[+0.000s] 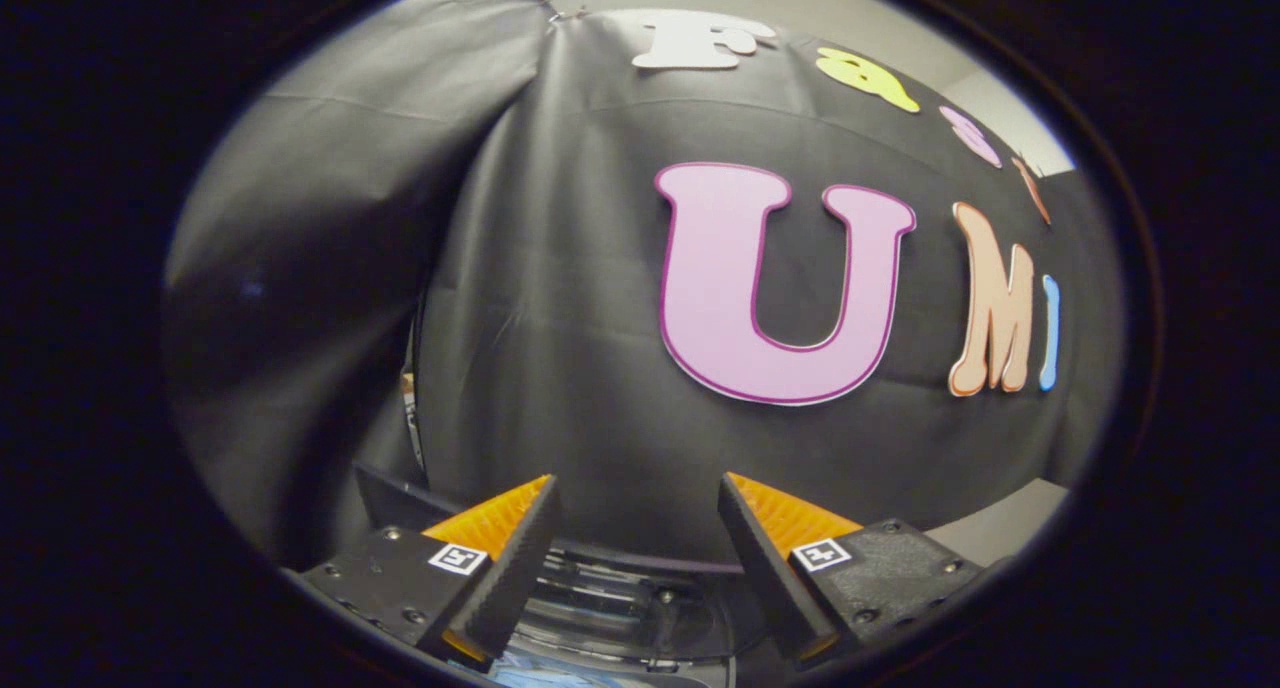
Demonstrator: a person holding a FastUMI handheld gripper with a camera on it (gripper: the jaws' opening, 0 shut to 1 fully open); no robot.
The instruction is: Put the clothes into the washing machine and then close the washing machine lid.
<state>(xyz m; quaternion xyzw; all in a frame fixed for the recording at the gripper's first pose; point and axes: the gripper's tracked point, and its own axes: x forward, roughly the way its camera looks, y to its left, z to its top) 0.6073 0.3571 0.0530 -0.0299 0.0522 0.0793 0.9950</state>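
At the bottom of the frame the tool (635, 558) stands wide open, holding nothing. Between its fingers, low down, lies the washing machine's clear, round plastic lid (625, 608). No clothes visible; the step is unclear, so the next move likely calls for tilting down.

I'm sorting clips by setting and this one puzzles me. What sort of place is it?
Most likely a staged recording booth, not a home: black cloth wall hangs as a backdrop behind everything. The open gripper holds nothing, and below its fingers sits a clear round lid, probably a washing machine's.
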